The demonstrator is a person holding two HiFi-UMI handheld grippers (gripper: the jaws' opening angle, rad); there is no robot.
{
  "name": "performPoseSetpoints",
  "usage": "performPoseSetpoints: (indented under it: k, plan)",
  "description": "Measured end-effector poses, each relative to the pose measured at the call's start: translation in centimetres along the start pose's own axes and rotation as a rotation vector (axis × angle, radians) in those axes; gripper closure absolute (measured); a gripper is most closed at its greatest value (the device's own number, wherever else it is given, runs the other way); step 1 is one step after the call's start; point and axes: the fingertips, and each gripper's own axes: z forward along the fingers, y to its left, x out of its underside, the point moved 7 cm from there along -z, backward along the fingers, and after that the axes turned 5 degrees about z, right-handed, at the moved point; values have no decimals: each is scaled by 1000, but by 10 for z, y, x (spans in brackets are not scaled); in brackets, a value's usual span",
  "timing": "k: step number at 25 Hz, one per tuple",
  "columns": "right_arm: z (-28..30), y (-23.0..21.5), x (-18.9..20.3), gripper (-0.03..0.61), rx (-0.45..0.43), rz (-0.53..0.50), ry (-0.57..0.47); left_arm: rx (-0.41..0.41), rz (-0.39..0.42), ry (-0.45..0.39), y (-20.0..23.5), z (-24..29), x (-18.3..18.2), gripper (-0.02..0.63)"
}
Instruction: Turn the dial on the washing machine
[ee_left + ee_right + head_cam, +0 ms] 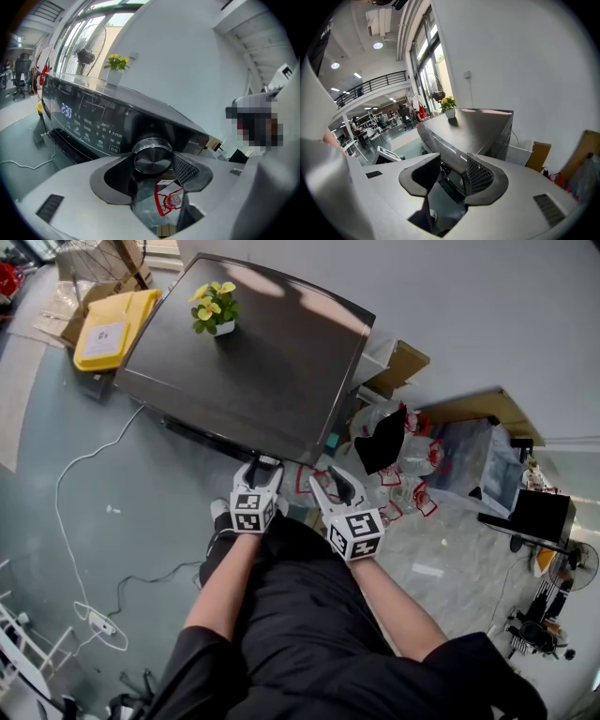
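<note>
Left gripper (262, 468): you have it at the near front edge of the washing machine (253, 352). In the left gripper view the dial (152, 157) sits squarely between the jaws. Both pads (185, 168) meet its rim, so the fingers pinch the dial at a wide spread.

Dial position: on the dark front control panel (89, 124), just right of the button rows and the lit display (66, 111).

Right gripper (451, 171): you hold it beside the left one, near the machine's right front corner. Its fingers are spread and nothing is between them.

Potted yellow flowers (215, 307) stand on the far left of the machine's top.
</note>
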Motion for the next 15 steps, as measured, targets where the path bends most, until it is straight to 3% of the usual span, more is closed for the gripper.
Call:
performPoseSetpoints:
  k: [8,15]
  plan:
    - [-1,2,3,414,-4,7,8,-72,174,66,-7,1,-2,350]
    - [-4,-4,4,414,12,16,3,-94,211,76,-9,1,-1,350]
